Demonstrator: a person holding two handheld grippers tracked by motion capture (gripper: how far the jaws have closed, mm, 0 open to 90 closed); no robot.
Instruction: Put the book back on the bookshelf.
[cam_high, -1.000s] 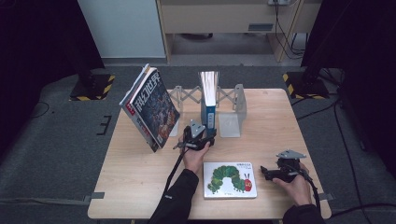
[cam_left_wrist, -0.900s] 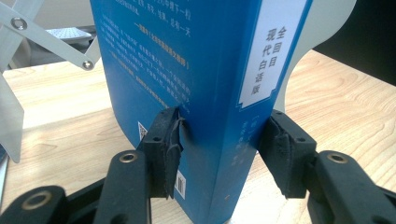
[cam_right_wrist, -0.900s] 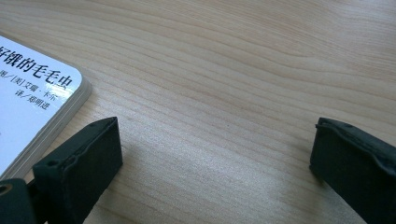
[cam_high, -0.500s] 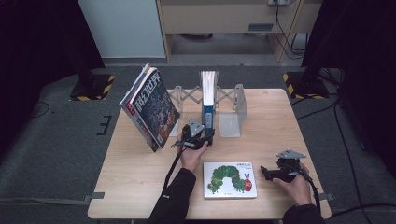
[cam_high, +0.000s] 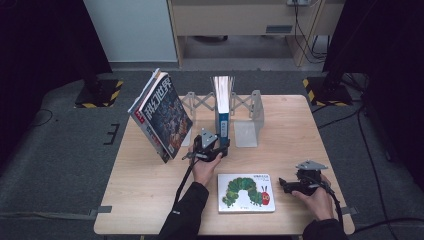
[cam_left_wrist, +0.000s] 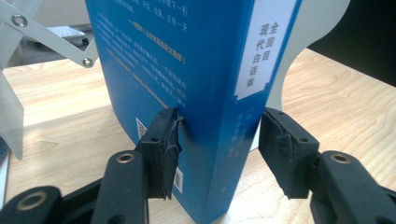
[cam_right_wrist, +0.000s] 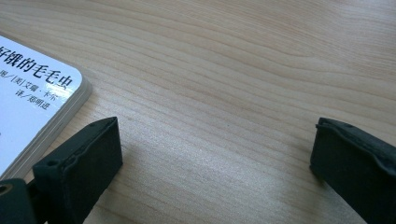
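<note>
Evidently the step in hand was letting go of the blue book (cam_high: 223, 117), which stood upright on its bottom edge directly ahead of the left gripper (cam_high: 216, 145), its lower spine corner between the 2 jaws. In the left gripper view one pad (cam_left_wrist: 161, 149) lay against the back cover, while the other stood just off the book's far side with a sliver of light between. The jaws had just been easing apart, so this read as a loosened hold rather than a pinch.

Beyond the book, the metal rack (cam_high: 254, 107) flanked it on both sides. Off to the gripper's left, 2 larger books (cam_high: 162, 115) leaned steeply.

To finish well, the jaws probably needed to widen until both pads were free. The gripper could then draw straight back toward the person, since a sideways pull risked tipping the book.

The right gripper (cam_high: 285, 185) rested low over the table (cam_high: 300, 135), jaws spread wide and empty. The picture book (cam_high: 246, 192) lay flat just to its left.
</note>
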